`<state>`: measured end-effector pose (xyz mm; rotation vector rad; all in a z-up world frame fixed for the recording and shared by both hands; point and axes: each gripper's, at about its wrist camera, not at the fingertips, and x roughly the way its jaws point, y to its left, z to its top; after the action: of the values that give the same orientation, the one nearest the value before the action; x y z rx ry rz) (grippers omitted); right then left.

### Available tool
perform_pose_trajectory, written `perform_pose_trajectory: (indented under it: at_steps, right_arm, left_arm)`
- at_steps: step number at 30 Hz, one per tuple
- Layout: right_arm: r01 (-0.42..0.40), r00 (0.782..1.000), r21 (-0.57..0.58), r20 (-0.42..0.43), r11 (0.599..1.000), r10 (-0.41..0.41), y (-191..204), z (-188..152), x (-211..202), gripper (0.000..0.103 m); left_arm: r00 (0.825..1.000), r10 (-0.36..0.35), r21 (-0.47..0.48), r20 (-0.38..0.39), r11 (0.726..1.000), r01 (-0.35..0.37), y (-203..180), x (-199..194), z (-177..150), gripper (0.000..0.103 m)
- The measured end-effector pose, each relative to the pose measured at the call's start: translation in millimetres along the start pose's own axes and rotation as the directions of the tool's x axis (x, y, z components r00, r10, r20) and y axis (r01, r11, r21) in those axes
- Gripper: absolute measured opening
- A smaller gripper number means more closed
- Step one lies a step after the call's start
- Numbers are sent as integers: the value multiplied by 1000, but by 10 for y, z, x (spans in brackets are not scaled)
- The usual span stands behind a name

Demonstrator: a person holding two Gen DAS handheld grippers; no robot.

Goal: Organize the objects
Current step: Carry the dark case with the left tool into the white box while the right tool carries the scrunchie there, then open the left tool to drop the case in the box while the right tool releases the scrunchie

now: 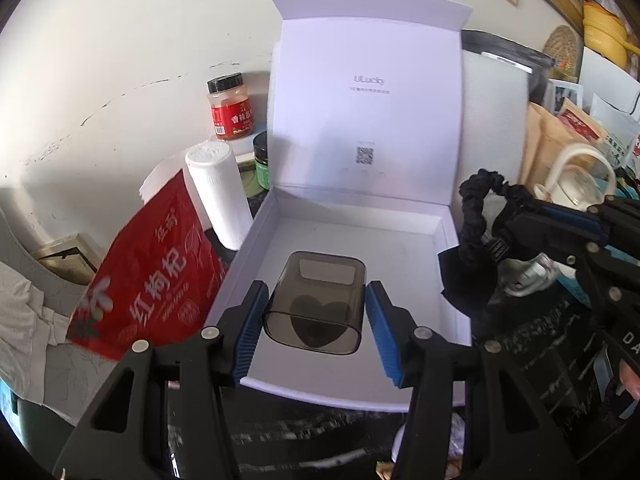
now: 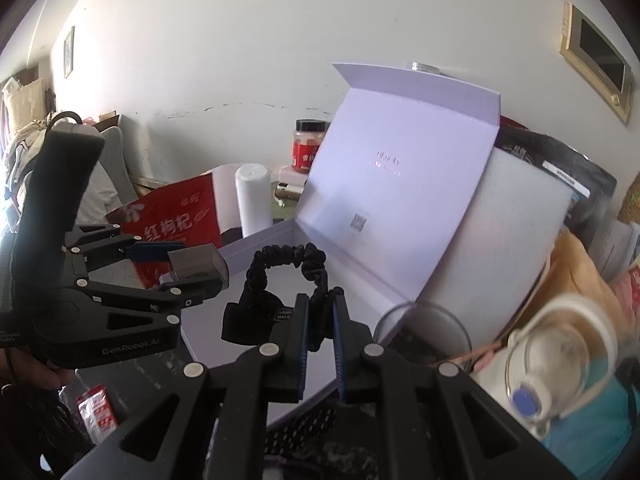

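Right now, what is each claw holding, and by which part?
The left claw grips the smoky translucent cap by its two side walls. The right claw is shut on the black scrunchie, pinching its band beside the bow.

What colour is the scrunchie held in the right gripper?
Black; the scrunchie shows best in the right wrist view, pinched by the right gripper.

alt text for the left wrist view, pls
The left gripper holds a smoky translucent case over an open white box. At right, the right gripper holds a black scrunchie; a red pouch and white bottle stand left.
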<state>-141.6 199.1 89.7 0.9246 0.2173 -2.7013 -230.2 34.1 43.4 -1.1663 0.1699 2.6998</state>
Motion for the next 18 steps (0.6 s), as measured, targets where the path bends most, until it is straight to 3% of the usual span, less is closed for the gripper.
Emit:
perform_pose_trajectory:
  at_steps: [3,12,15,18]
  right_arm:
    - [12,1000,0,-4,1000,-12,-13,99,113,10]
    - [53,998,32,-47,998,-52,-64,279,547,10]
    - [64,996,60,-70,996,-60,-110,299,697,10]
    - [71,995,86,-82,994,-64,-163,310,821,10]
  left_arm:
    - [999,39,15,-9,999,-39,63,169,114,49]
    - [998,62,16,3,998,-62,192,503,361,49]
    - [997,79,37,1,996,-79,174,622,419,45]
    - [999,49,38,-3,998,-49,180,729,470,45]
